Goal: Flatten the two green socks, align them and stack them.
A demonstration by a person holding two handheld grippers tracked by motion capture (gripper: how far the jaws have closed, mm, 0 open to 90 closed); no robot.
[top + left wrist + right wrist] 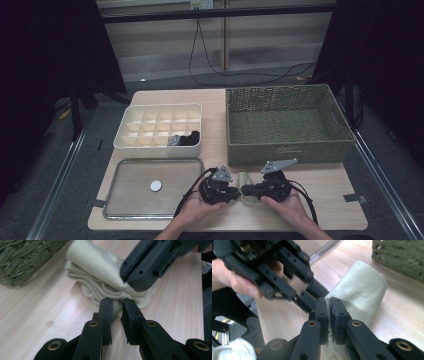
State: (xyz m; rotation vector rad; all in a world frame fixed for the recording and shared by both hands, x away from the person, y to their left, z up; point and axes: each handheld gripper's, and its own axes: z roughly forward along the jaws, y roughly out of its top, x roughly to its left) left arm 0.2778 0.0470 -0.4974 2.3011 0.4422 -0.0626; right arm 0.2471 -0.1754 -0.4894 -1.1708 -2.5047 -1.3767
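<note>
A pale green ribbed sock [244,181], folded into a roll, lies on the wooden table just in front of the basket. Both hands meet at it. My left gripper [237,191] comes in from the left. In the left gripper view its jaws [117,305] stand narrowly apart with the sock's [100,267] bunched cuff filling the gap at their tips. My right gripper [247,190] comes in from the right. In the right gripper view it [328,303] is pressed nearly together on a thin edge of the sock [362,290], right beside the left gripper's fingers.
A green woven basket [285,150] stands at the back right. A white divided box [160,149] at the back left holds a dark item [185,139]. A metal tray [152,160] with a white disc [156,185] lies at the front left.
</note>
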